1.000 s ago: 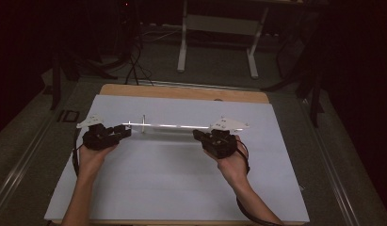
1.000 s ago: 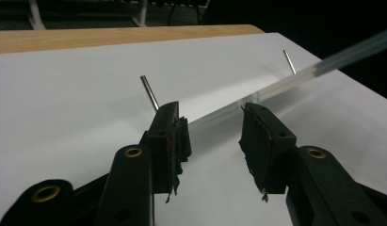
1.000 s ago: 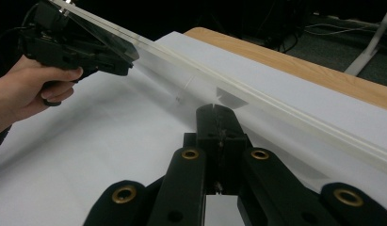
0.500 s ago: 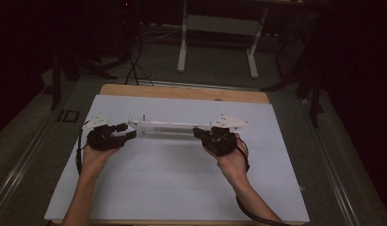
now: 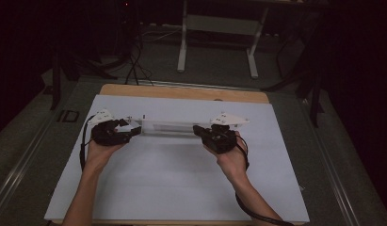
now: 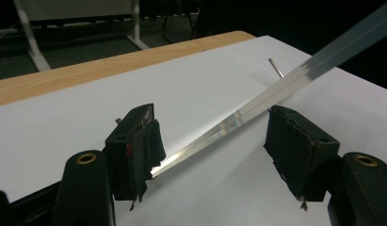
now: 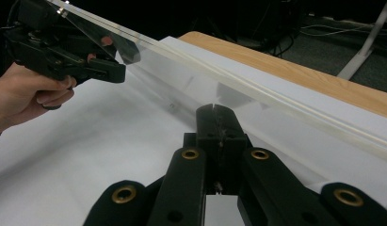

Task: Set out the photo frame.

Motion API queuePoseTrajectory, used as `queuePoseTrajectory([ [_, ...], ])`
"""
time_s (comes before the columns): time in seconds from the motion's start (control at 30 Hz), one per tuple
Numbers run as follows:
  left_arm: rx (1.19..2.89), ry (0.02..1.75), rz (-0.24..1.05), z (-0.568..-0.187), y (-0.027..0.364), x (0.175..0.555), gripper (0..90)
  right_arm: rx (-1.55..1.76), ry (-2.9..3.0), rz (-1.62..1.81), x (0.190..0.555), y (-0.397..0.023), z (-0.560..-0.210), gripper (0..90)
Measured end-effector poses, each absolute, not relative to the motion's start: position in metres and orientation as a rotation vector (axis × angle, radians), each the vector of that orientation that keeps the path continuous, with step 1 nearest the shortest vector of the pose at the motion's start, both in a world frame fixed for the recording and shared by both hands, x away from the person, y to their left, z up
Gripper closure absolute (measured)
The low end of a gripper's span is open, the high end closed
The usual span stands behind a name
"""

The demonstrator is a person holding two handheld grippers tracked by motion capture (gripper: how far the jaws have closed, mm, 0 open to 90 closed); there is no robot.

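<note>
- Left tongs (image 6: 219, 141) are wide open around one end of the clear strip (image 5: 167, 126).
- Right tongs (image 7: 214, 136) look pinched together near its other end.
- Strip runs straight between them, just above the counter (image 5: 181, 188).

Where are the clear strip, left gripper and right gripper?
clear strip (image 5: 167, 126): high view, mid-span.
left gripper (image 6: 212, 136): left gripper view, midway between its open jaws.
right gripper (image 7: 218, 123): right gripper view, closed jaw tips.

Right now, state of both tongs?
Left tongs: open, jaws wide apart, the clear plastic strip passing between them and touching one pad.
Right tongs: shut; whether they pinch the strip cannot be told.
</note>
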State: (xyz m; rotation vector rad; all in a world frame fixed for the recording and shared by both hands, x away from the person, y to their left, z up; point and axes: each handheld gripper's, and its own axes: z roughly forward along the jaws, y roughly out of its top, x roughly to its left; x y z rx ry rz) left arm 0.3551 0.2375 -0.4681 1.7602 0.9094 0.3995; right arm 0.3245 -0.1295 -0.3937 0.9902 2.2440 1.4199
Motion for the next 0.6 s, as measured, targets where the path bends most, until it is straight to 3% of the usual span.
queuePoseTrajectory([
  [0.43,1.746,0.859,0.441,-0.461,0.226,0.356,34.5,1.001,2.232,1.427,0.331,-0.129,-0.391,90.0],
  [0.6,1.744,0.836,0.46,-0.46,0.224,0.356,39.3,1.005,2.225,1.431,0.333,-0.129,-0.391,90.0],
])
